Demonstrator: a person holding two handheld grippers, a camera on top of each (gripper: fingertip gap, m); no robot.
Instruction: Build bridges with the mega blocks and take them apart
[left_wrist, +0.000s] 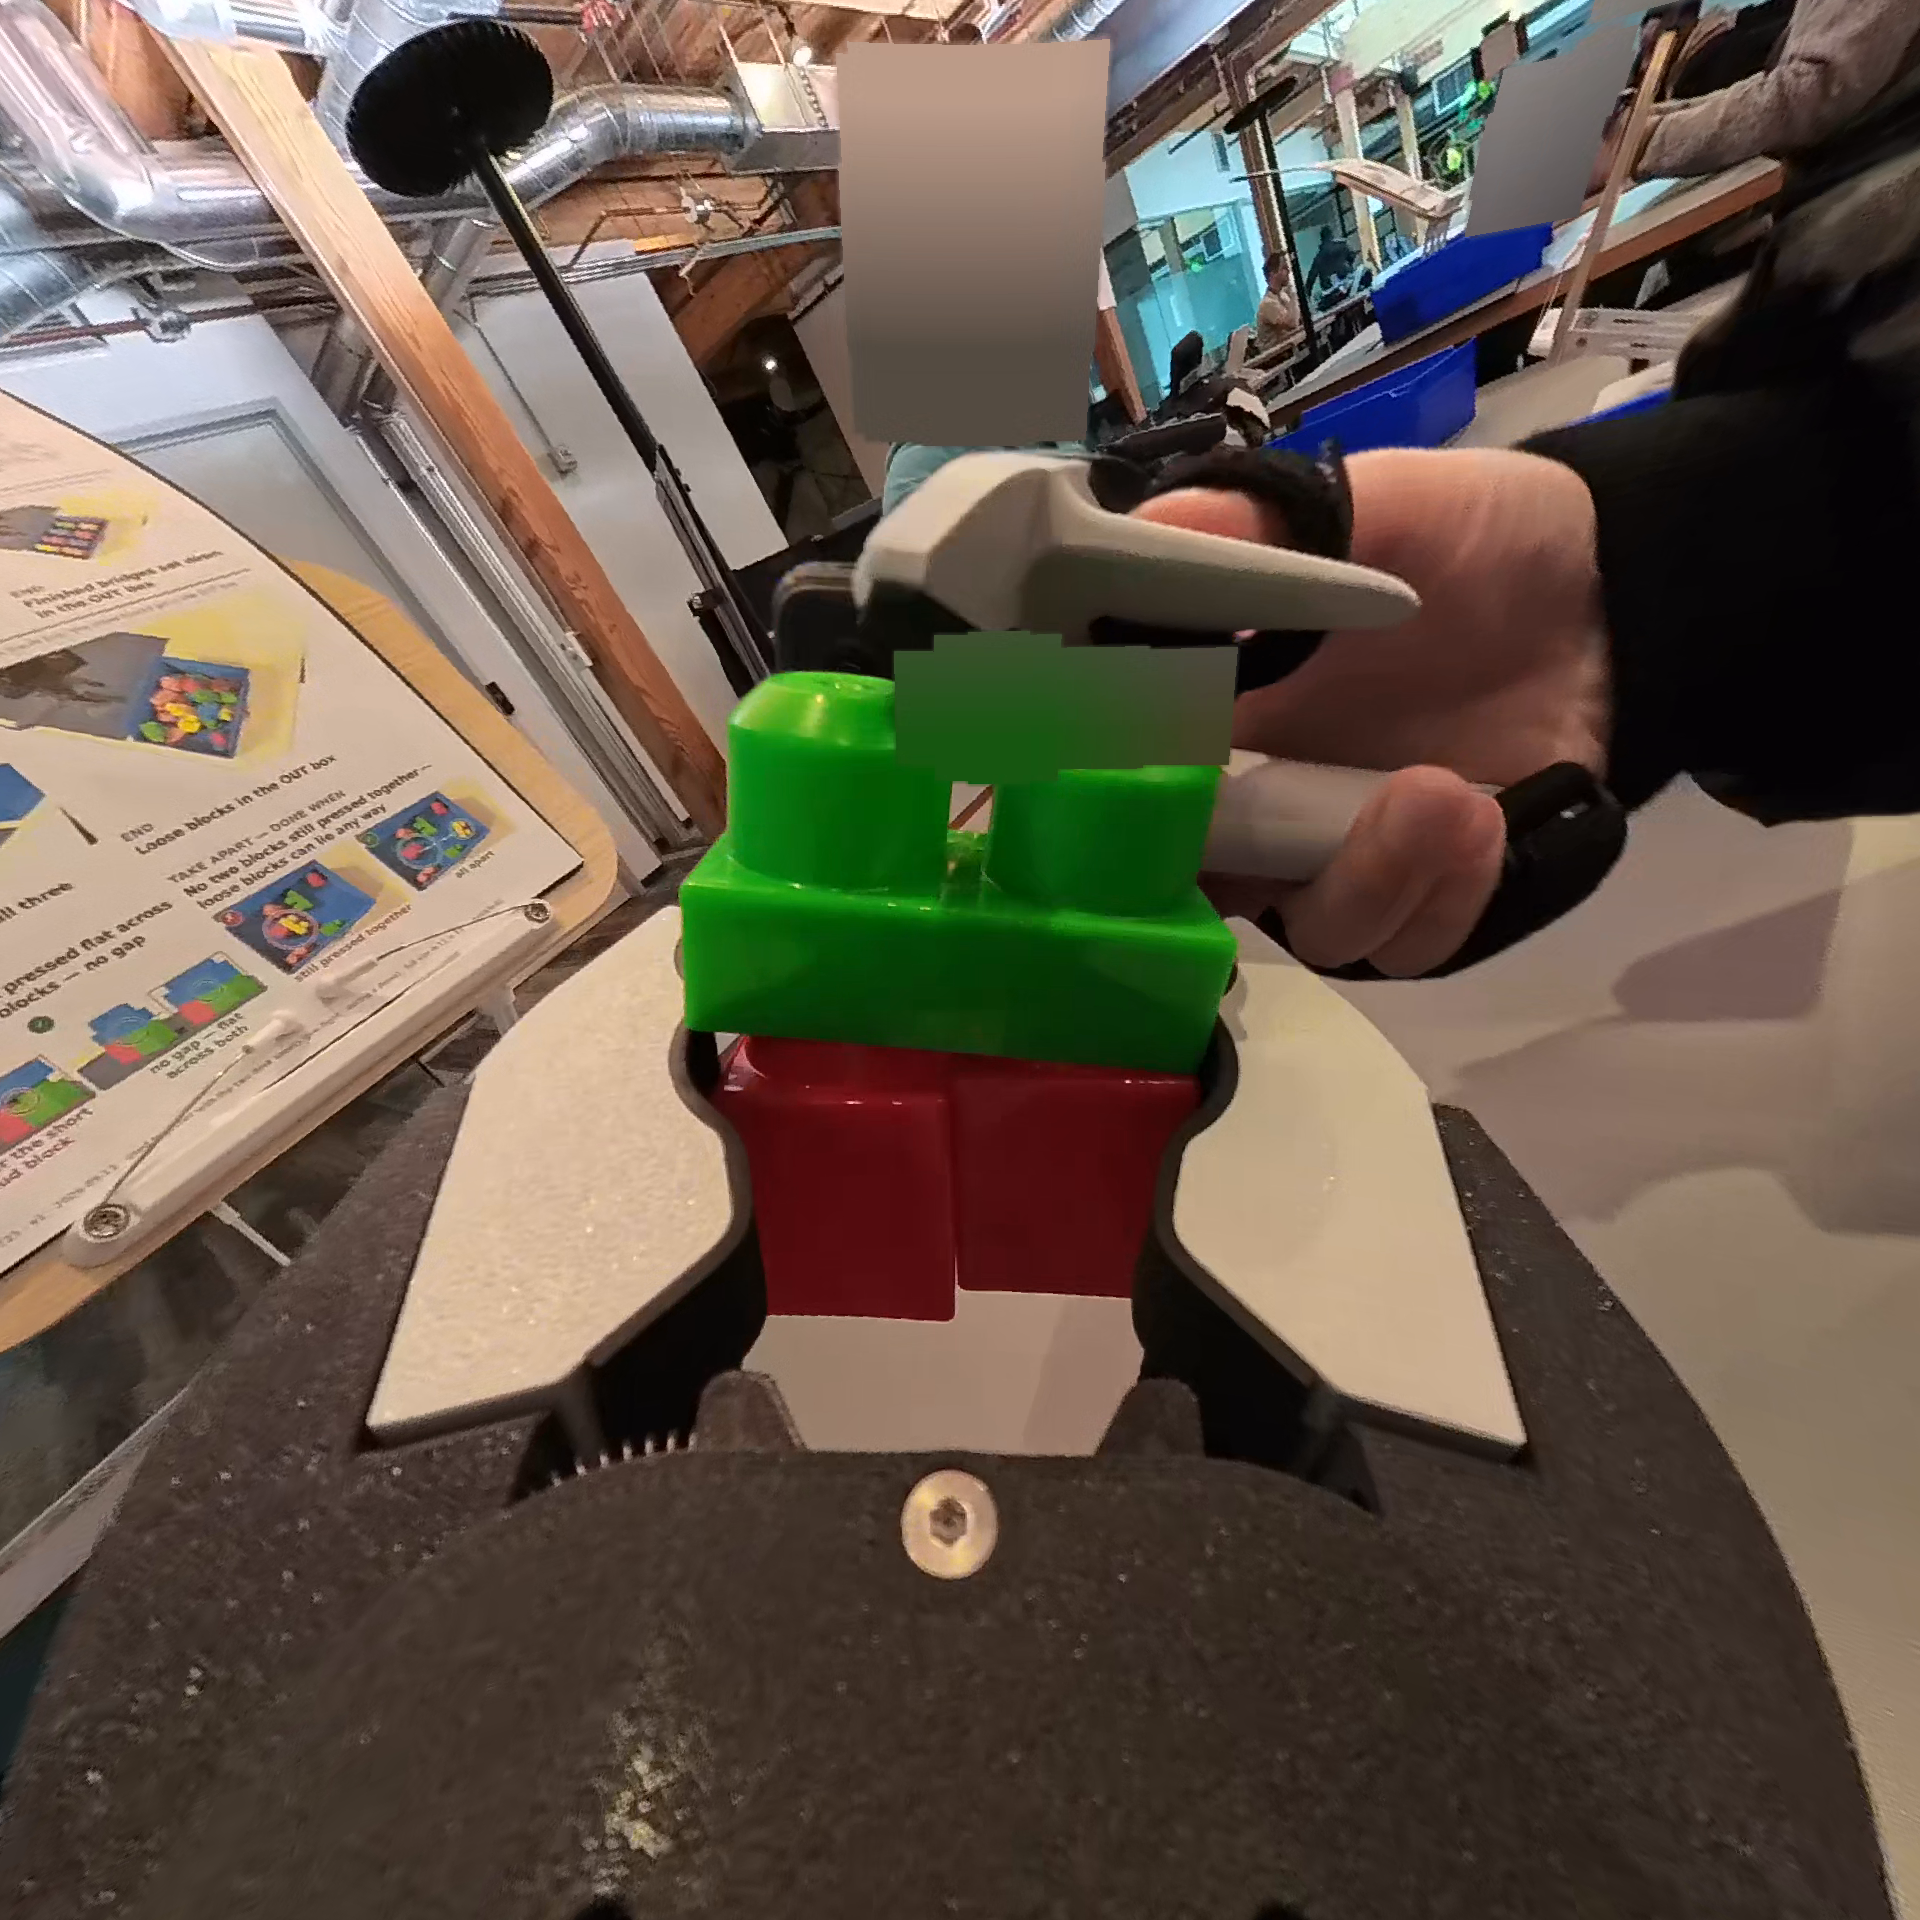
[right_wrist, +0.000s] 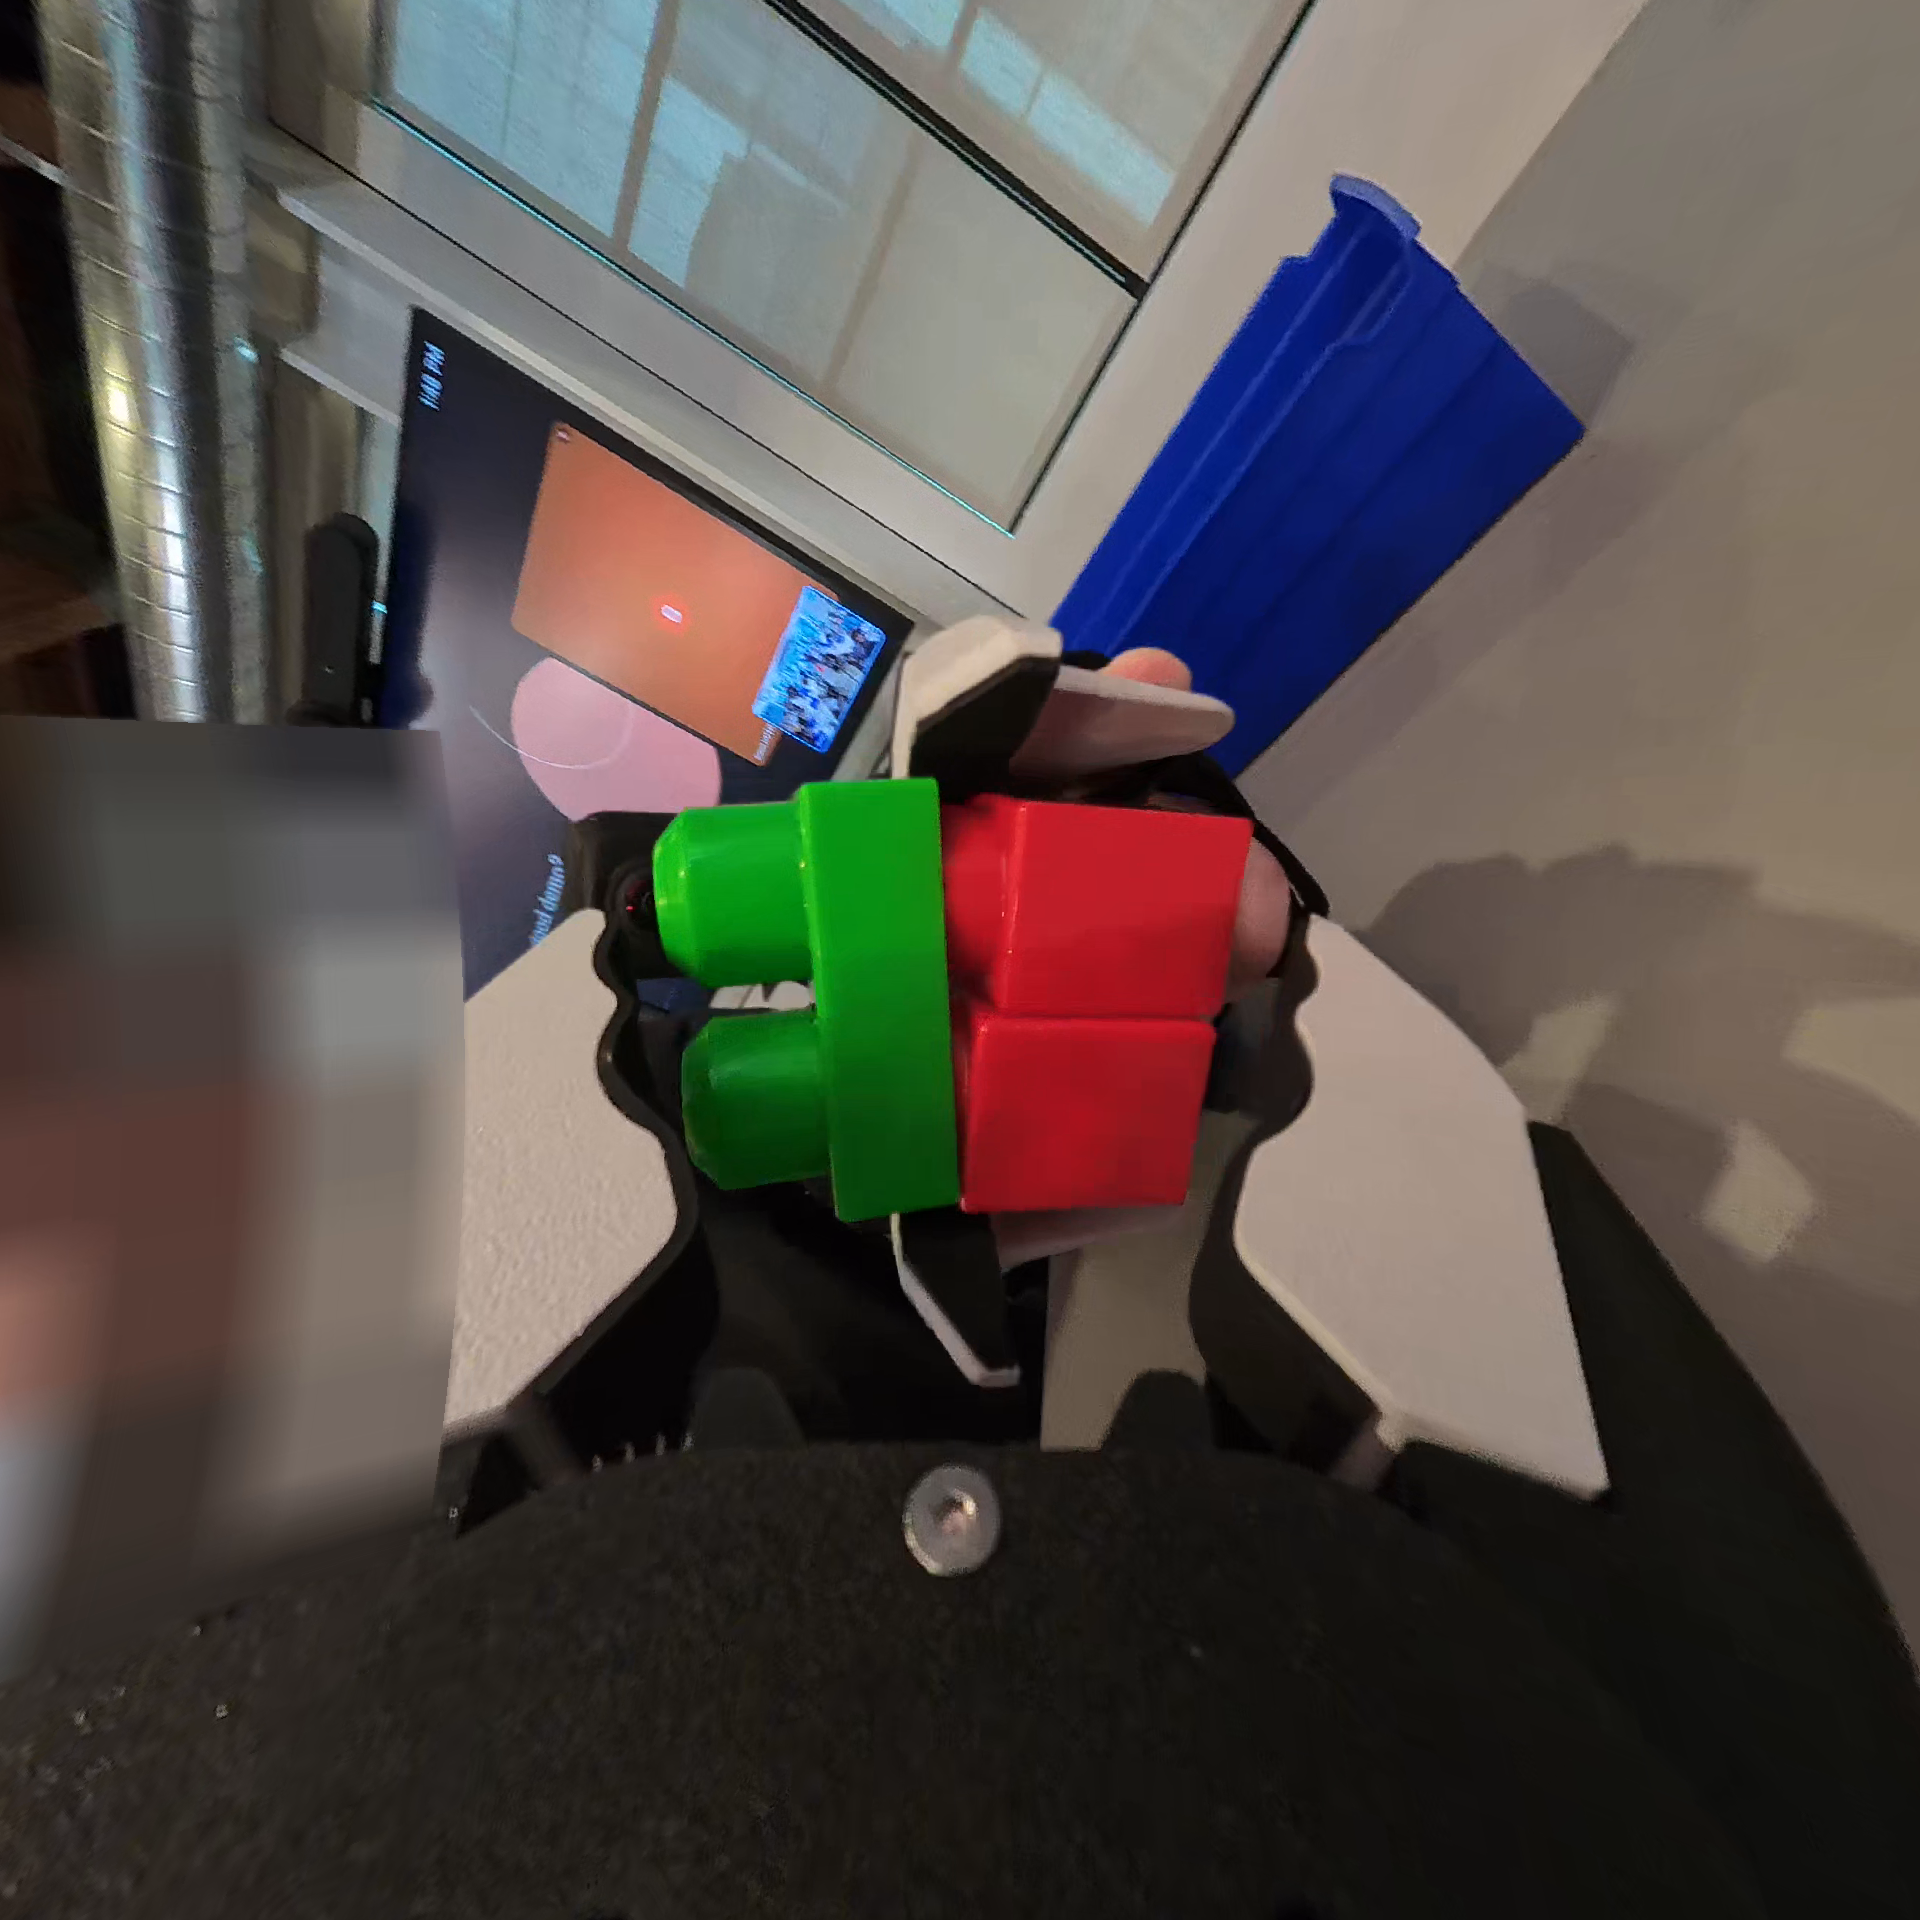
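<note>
A small bridge is held in the air: a green two-stud block (left_wrist: 956, 956) pressed on top of two red blocks (left_wrist: 852, 1184). My left gripper (left_wrist: 956, 1029) is shut on it, with one finger on each end. In the right wrist view the bridge lies sideways, with the green block (right_wrist: 883, 997) to the left and the red blocks (right_wrist: 1091, 1008) to the right. My right gripper (right_wrist: 951, 966) is open and straddles the bridge from stud tops to red bases, with thin gaps on both sides. The left gripper's fingers (right_wrist: 966, 1320) show behind the bridge.
A hand (left_wrist: 1455, 644) holds the right gripper beyond the bridge. An instruction board (left_wrist: 260, 883) stands at the left, with a black pole stand (left_wrist: 582, 343) behind it. Blue bins (left_wrist: 1392, 400) sit at the back right on the white table (left_wrist: 1558, 1351). A blue bin (right_wrist: 1330, 468) and a screen (right_wrist: 644, 623) lie beyond. Tip to tip, the grippers are about 4 cm apart.
</note>
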